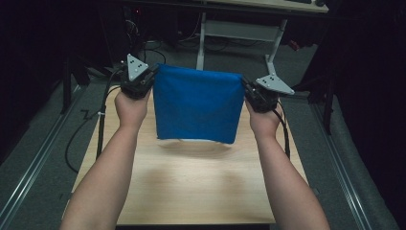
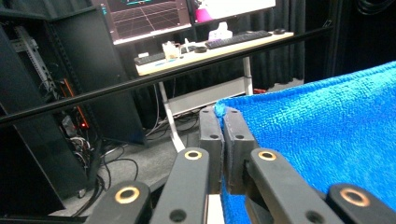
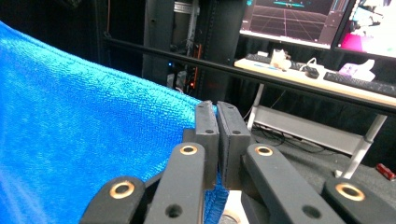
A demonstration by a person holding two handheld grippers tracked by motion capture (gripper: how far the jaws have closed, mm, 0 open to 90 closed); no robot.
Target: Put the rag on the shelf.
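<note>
My left gripper (image 1: 152, 76) pinching top corner of blue towel (image 1: 197, 103). My right gripper (image 1: 245, 87) pinching other corner. Towel hangs between my fingers, above table (image 1: 191, 187), spread flat, probably for folding.

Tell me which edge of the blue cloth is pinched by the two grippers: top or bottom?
The top edge of the blue cloth: the left gripper and right gripper each pinch one upper corner, while the bottom edge hangs free just above the wooden table.
</note>
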